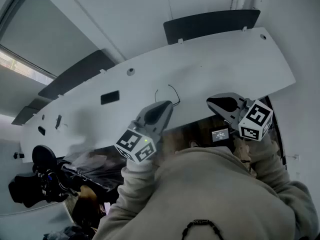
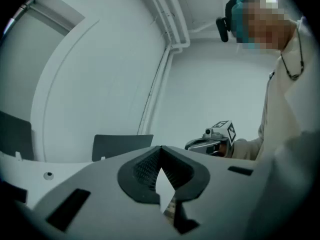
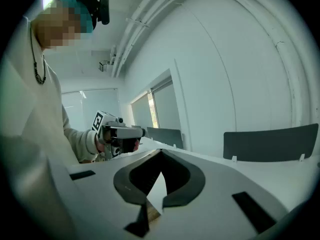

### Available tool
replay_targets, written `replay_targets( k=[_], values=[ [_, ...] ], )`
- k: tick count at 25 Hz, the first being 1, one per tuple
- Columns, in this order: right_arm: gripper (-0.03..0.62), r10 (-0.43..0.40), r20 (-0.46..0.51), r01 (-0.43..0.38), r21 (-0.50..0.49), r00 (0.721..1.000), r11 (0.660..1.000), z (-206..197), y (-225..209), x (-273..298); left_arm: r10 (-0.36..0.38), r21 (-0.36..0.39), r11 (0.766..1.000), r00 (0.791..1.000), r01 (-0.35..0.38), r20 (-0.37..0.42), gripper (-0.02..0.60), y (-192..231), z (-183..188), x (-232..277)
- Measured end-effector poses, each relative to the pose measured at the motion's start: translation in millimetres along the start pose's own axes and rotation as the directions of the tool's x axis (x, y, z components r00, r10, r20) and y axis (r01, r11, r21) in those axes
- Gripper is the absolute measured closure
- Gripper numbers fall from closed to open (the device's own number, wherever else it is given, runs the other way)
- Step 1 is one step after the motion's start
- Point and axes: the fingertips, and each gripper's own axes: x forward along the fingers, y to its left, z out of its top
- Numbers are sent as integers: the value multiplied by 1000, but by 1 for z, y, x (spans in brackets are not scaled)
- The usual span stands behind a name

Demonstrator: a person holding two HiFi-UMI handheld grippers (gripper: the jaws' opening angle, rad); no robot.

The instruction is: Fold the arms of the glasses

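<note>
Head view: left tongs (image 1: 168,105) and right tongs (image 1: 210,100), both closed tight and empty, hover before what seem thin-wire glasses (image 1: 168,94) on the white desk (image 1: 225,59); an unopened approach could shove them away.

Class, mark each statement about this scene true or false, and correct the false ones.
1. The left gripper and the right gripper are both shut and empty. True.
2. The glasses lie on the white table. True.
3. The left gripper is gripping the glasses. False: it is held apart from them, on the person's side.
4. The chair behind the table is red. False: it is black.
</note>
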Motion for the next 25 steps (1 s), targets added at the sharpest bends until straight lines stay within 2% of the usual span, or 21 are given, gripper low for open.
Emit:
replay_targets(
  k=[7, 10, 13, 19, 25],
  values=[
    [574, -5, 14, 5, 8, 1000, 1000, 4, -6, 6, -5, 13, 1000, 1000, 5, 13, 575, 7, 5, 3],
    [572, 13, -8, -14, -11, 1000, 1000, 2, -6, 10, -8, 4, 1000, 1000, 8, 14, 575, 10, 4, 7],
    [572, 3, -22, -4, -48, 1000, 999, -2, -13, 12, -13, 0, 1000, 1000, 13, 4, 575, 10, 1, 11],
    [572, -16, -19, 15, -48, 1000, 999, -5, -21, 17, -18, -35, 999, 1000, 19, 19, 575, 18, -8, 11],
    [572, -36, -41, 33, -69, 999, 997, -9, -30, 20, -17, -35, 999, 1000, 18, 5, 577, 19, -14, 12]
  ],
)
